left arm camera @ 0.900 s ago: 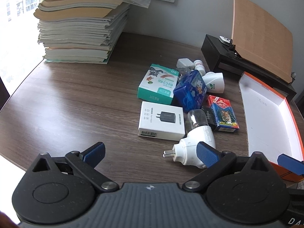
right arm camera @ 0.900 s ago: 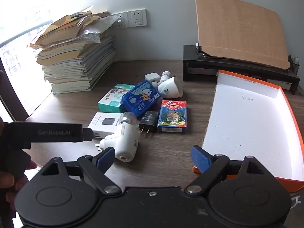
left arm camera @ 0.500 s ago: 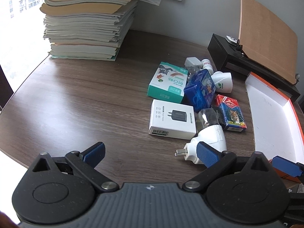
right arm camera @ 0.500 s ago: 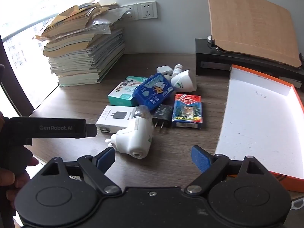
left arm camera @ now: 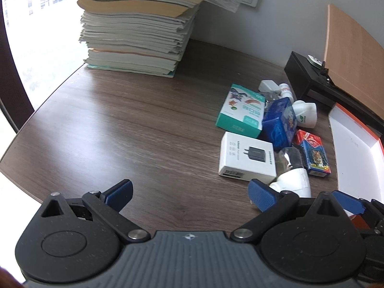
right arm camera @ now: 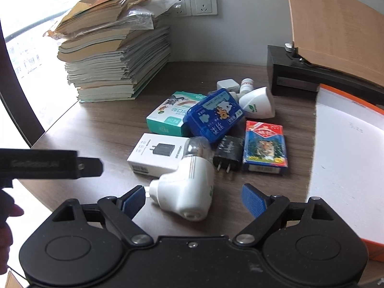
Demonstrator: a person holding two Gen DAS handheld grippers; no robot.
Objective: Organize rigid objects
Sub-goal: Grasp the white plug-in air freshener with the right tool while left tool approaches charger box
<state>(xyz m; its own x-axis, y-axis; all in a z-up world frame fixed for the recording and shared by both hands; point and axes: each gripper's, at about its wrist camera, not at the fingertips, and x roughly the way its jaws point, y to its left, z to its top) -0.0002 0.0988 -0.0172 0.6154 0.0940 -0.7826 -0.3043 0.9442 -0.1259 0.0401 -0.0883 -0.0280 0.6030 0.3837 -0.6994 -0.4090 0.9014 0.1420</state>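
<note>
Wood-grain desk [right arm camera: 100, 129], clutter toward its right edge beside an orange-rimmed tray [right arm camera: 345, 148].
Right tool [right arm camera: 193, 200] gapes around the white plug-in device [right arm camera: 187, 189]; left tool [left arm camera: 189, 192] open, empty. Device probably light, slick plastic; grip its body.

the teal box [right arm camera: 173, 115] shows "50"; the white charger box [left arm camera: 247, 157] carries a printed barcode, other print unreadable

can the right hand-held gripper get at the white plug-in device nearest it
Probably yes: the right hand-held gripper is open, and the white plug-in device lies on the table right between its fingers, with nothing on top of it.
</note>
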